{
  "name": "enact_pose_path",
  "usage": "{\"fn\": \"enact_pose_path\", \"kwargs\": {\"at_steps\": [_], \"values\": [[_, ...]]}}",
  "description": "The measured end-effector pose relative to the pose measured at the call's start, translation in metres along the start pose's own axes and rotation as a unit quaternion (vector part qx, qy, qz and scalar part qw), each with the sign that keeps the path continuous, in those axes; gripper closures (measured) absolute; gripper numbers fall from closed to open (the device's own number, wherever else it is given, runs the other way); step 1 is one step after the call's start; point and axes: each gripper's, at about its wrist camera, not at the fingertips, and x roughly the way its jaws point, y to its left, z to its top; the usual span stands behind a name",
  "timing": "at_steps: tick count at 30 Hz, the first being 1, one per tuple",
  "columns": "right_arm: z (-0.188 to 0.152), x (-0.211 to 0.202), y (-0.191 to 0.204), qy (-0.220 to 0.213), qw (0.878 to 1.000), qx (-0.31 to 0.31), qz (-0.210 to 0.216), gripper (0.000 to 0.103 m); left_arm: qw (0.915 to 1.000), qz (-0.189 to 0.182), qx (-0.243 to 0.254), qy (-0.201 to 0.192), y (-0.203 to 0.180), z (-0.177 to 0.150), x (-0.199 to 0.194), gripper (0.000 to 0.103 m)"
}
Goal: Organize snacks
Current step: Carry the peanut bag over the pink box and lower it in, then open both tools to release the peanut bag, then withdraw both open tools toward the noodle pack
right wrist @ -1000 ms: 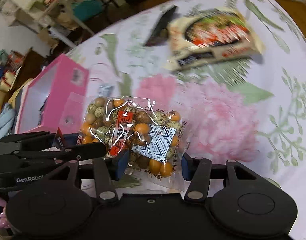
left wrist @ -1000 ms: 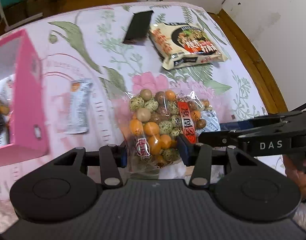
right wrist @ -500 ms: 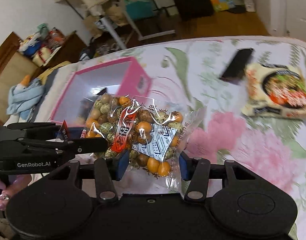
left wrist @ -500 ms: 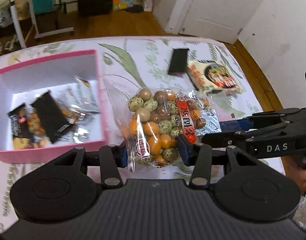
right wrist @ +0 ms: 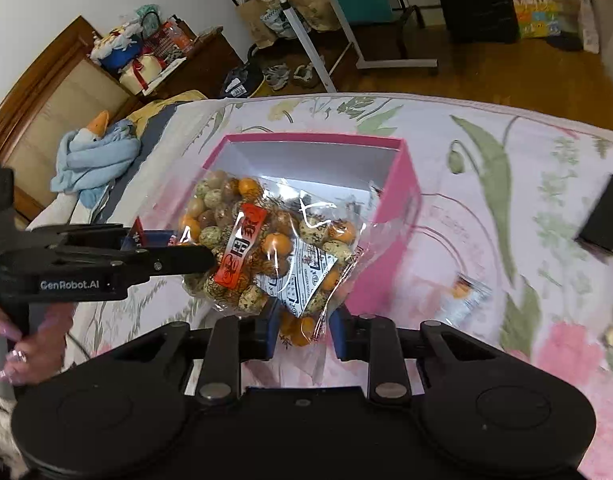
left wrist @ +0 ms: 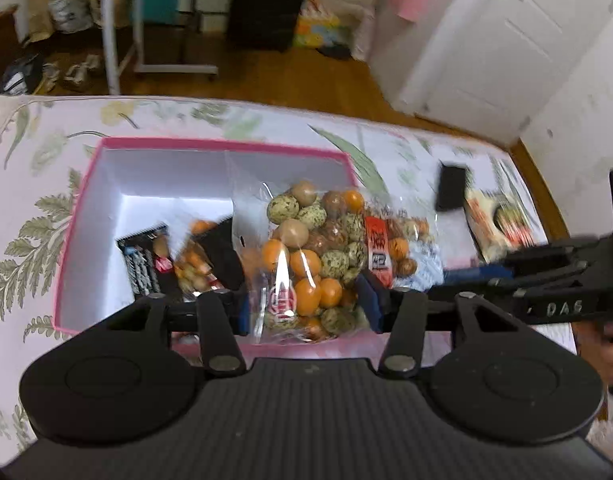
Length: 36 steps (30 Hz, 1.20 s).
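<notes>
The left claw has just been opening its jaws around the bag. Its pads now seem clear of the film, probably to release it. The right claw is clenched on the bag's near corner and alone carries it. The bag hangs tilted over the box, above its right half, likely so it can drop beside the dark packets lying in the box's left half. Right of the box a black bar and a noodle pack wait on the bed, whose sheet is soft and floral. Beyond the box are a wood floor and a white door.
</notes>
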Motion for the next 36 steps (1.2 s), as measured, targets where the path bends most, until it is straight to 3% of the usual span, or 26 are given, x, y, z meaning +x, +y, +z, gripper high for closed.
{"fn": "enact_pose_path", "kwargs": {"at_steps": [8, 12, 16, 24, 31, 36], "values": [[0.031, 0.056, 0.021, -0.003, 0.999, -0.036, -0.014, 0.073, 0.9969, 0.04, -0.068, -0.005, 0.056, 0.005, 0.035, 0.043], [0.027, 0.077, 0.033, -0.002, 0.998, -0.063, -0.032, 0.064, 0.9952, 0.07, -0.068, 0.005, 0.069, 0.006, 0.047, 0.038], [0.015, 0.068, 0.037, -0.022, 0.994, -0.091, -0.062, 0.059, 0.9891, 0.144, -0.024, -0.019, 0.058, 0.0, 0.043, 0.037], [-0.008, -0.015, 0.015, -0.078, 0.992, -0.083, -0.049, 0.058, 0.9948, 0.099, -0.011, -0.022, 0.033, -0.008, 0.009, 0.037], [-0.045, -0.082, -0.028, -0.11, 0.988, -0.042, -0.098, 0.057, 0.9976, 0.054, 0.032, -0.029, -0.02, -0.005, -0.017, 0.039], [-0.07, -0.117, -0.057, -0.112, 0.985, -0.014, -0.131, 0.056, 0.9974, 0.014, 0.067, -0.021, -0.064, -0.003, -0.009, 0.04]]}}
